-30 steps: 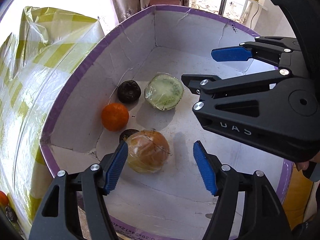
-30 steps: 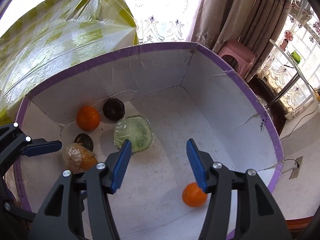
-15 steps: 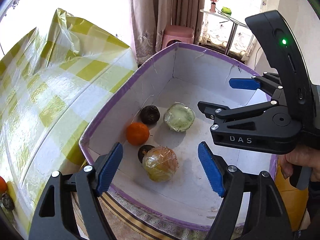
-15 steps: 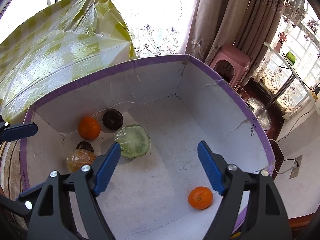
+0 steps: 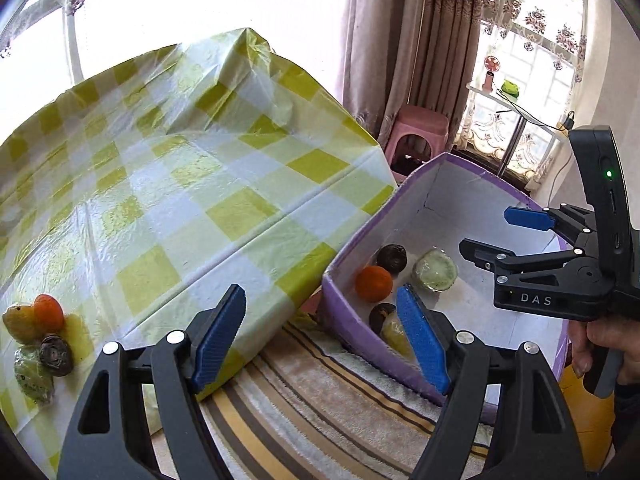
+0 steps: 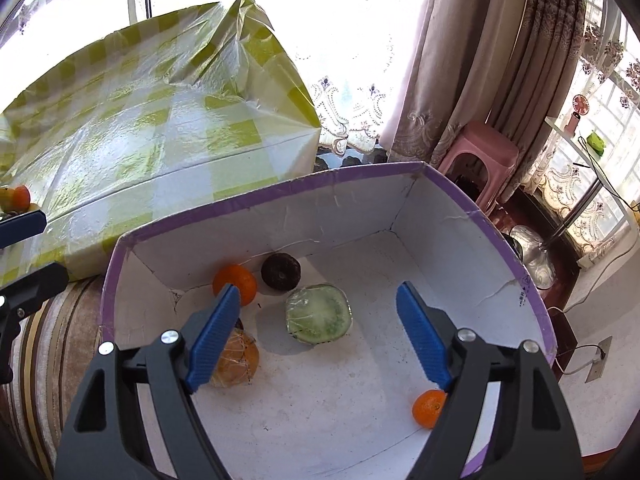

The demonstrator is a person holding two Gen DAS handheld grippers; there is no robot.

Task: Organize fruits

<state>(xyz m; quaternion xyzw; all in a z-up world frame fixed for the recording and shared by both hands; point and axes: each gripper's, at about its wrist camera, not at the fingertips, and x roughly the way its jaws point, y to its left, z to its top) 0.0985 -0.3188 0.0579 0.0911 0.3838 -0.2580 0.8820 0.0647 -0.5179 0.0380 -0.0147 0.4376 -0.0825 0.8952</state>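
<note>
Purple-rimmed box (image 6: 256,200): holds six fruits, among them two oranges (image 6: 235,283), two dark fruits (image 6: 281,271) and a wrapped green half (image 6: 318,314); table (image 5: 200,184): about four fruits (image 5: 40,336) remaining; left gripper (image 5: 320,340) and right gripper (image 6: 316,336): both spread, empty.

The purple-rimmed box (image 6: 472,216) is sitting open under the right gripper (image 6: 320,328). Between its spread fingers a wrapped green melon half (image 6: 318,312) is lying cut face up; beyond that — a dark round fruit (image 6: 281,271) and an orange (image 6: 240,282) are resting against the far wall. Behind the left finger a wrapped yellow-orange fruit (image 6: 240,358) is sitting — by the right finger, a second orange (image 6: 427,407).
</note>
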